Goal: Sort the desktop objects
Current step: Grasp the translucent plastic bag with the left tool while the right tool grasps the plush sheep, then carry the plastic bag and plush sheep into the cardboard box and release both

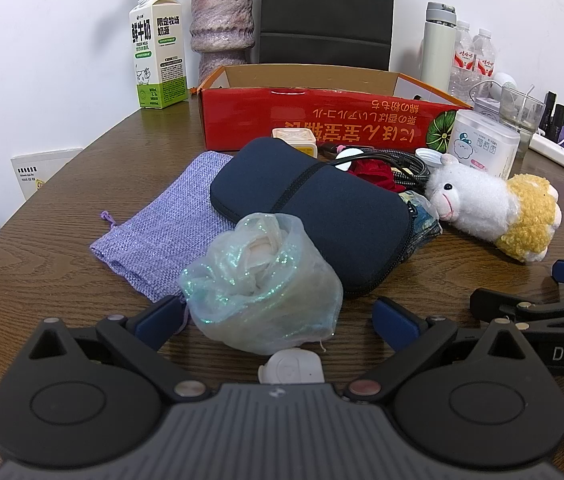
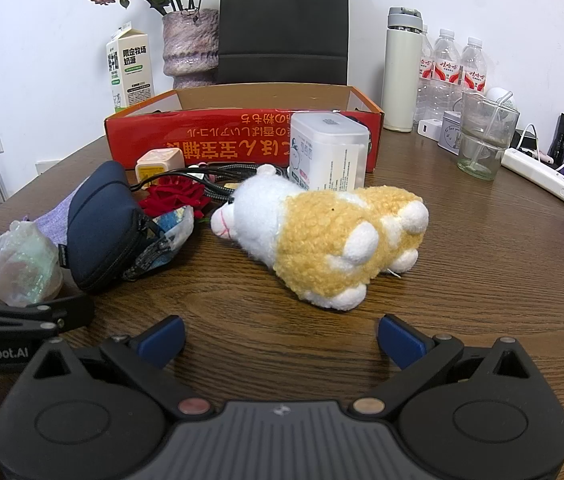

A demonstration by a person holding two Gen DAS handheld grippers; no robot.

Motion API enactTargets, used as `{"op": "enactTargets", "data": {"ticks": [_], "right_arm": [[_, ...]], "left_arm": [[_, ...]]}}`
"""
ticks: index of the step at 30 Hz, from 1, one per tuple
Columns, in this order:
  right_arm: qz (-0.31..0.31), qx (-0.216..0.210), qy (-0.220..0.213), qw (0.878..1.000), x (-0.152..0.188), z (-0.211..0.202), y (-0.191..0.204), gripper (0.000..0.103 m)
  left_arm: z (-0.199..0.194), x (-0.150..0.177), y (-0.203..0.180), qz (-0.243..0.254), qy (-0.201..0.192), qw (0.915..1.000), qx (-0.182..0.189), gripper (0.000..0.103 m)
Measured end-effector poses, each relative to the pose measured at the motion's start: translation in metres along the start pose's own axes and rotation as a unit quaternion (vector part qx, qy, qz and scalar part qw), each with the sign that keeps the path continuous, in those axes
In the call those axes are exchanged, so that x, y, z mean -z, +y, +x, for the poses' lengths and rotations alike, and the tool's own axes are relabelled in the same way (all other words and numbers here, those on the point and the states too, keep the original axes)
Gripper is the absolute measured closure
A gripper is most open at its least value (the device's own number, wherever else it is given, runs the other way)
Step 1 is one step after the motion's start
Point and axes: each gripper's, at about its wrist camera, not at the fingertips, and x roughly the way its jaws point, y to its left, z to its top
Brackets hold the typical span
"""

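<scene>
My left gripper [image 1: 277,322] is open, its blue pads either side of an iridescent gauze pouch [image 1: 261,288] on the wooden table. Behind the pouch lie a navy zip case [image 1: 314,212] and a lilac cloth bag [image 1: 161,224]. My right gripper [image 2: 279,338] is open and empty just in front of a white and yellow plush sheep [image 2: 322,236], which lies on its side. The sheep also shows in the left wrist view [image 1: 490,208]. An open red cardboard box [image 2: 241,136] stands behind the pile. The gauze pouch [image 2: 21,264] and navy case [image 2: 101,228] show left in the right wrist view.
A red fabric rose [image 2: 173,198], braided cables [image 2: 225,174], a small peach box [image 2: 157,164] and a white plastic container [image 2: 328,156] lie by the box. Milk carton [image 2: 129,68], vase [image 2: 189,44], thermos [image 2: 402,72], water bottles [image 2: 450,72], a glass [image 2: 482,140] and power strip [image 2: 538,174] line the back.
</scene>
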Motion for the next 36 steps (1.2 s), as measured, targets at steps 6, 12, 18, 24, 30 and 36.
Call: {"op": "enactTargets", "data": {"ticks": [6,12,18,24,30,36], "right_arm": [[0.0,-0.001,0.0,1.0,0.0,0.0,0.001,0.0],[0.011,0.009,0.007,1.0,0.0,-0.002,-0.002,0.0],[0.16,-0.039,-0.056,0.985,-0.013,-0.023,-0.051,0.0],[0.064,0.005,-0.053,0.997,-0.05,0.007,-0.055,0.002],[0.11,-0.05,-0.007,0.993,-0.067,0.045,-0.081,0.031],[0.145,-0.085,0.001,0.986,-0.025,0.003,-0.072,0.039]], "left_arm": [[0.001,0.0,0.0,0.0,0.0,1.0,0.0,0.0],[-0.011,0.003,0.008,-0.02,-0.025,0.9994,0.013,0.0],[-0.047,0.002,0.027,-0.02,-0.108,0.9925,0.055,0.0],[-0.021,-0.009,0.045,-0.067,-0.047,0.9939,0.074,0.041],[-0.026,-0.014,0.05,-0.081,-0.052,0.9906,0.097,0.064],[-0.048,-0.013,0.055,-0.079,-0.066,0.9864,0.128,0.065]]}}
